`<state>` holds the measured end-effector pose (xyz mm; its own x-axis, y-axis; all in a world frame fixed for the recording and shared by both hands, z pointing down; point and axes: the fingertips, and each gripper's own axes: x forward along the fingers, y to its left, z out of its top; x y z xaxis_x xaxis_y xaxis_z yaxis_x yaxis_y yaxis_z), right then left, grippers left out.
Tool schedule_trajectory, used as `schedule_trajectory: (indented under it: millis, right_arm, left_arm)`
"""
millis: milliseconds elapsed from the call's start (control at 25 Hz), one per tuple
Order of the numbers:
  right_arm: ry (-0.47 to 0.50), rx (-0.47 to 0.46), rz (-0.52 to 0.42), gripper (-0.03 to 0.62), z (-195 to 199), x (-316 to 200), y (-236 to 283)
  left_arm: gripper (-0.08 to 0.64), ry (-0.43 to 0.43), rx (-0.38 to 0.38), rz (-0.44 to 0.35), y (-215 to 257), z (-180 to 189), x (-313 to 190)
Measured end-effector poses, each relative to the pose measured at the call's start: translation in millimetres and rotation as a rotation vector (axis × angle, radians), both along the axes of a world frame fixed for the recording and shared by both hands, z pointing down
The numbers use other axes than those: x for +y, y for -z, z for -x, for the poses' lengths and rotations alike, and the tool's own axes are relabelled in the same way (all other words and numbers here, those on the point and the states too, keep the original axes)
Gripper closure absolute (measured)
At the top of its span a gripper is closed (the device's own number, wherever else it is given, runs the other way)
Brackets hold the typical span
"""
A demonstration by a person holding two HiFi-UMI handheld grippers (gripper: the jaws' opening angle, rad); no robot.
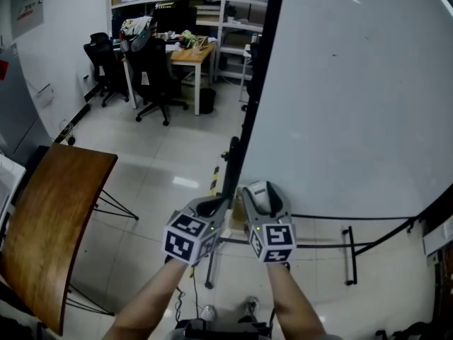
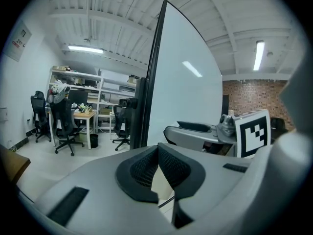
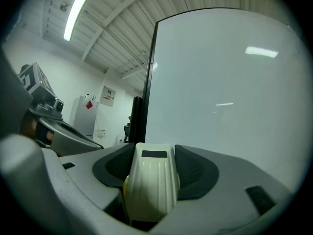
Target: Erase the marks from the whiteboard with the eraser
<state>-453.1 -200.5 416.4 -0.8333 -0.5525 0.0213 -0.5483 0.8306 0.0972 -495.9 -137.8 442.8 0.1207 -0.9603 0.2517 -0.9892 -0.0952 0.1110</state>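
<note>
The big whiteboard (image 1: 354,105) in its black frame stands upright ahead and to the right. Its face looks clean apart from a tiny dark speck (image 1: 335,54). My right gripper (image 1: 263,192) sits low in the head view, close to the board's lower left corner, shut on a cream ribbed eraser (image 1: 259,197). In the right gripper view the eraser (image 3: 150,185) fills the gap between the dark pads, with the whiteboard (image 3: 225,92) just beyond. My left gripper (image 1: 210,205) is beside it, near the frame's edge; its pads (image 2: 142,170) meet at the tips with nothing held.
A brown wooden tabletop (image 1: 49,218) on thin black legs stands at the left. The board's black stand bars (image 1: 349,261) run along the floor below it. Office chairs (image 1: 152,76), a desk (image 1: 191,54), a bin (image 1: 206,99) and shelves (image 1: 212,6) are at the back.
</note>
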Motion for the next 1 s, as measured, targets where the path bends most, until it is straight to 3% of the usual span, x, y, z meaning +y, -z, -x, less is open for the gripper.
schedule_trajectory:
  millis: [520, 1000]
  right_arm:
    - [-0.019, 0.030, 0.010, 0.324, -3, -3, -8]
    - [-0.057, -0.074, -0.074, 0.327, -29, 9, 8]
  left_arm:
    - [0.563, -0.024, 0.014, 0.016, -5, -2, -4]
    - [0.563, -0.047, 0.011, 0.020, -13, -11, -10]
